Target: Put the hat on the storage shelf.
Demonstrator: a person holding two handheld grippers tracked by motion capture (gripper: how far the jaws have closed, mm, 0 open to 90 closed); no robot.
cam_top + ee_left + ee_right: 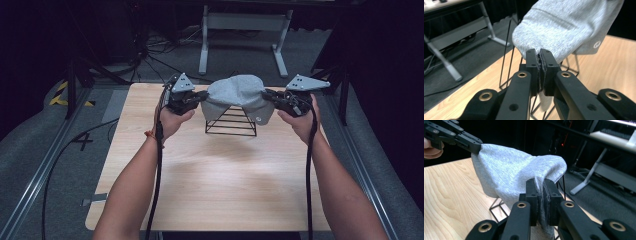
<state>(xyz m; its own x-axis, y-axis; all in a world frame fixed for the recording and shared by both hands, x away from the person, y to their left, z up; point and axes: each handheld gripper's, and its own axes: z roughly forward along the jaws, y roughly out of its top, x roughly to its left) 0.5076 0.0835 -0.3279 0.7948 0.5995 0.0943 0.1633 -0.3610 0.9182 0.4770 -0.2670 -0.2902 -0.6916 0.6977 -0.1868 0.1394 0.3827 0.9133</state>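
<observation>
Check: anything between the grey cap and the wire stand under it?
Nothing visible. The grey cap hangs stretched between the left claw and right claw, both shut on its edges, directly over the black wire stand. Whether it already touches the stand's top is unclear.

Pale wooden tabletop (210, 185) under even light, grain running lengthwise. Grey carpeted floor (30, 135) all around, dark at the far side. A white metal frame on two feet (243, 37) standing on the floor beyond the table's far edge. Black cables (150, 52) tangled far left. Yellow-black hazard tape (60, 95) at left. Metal rail (40, 175) along the near left.
</observation>
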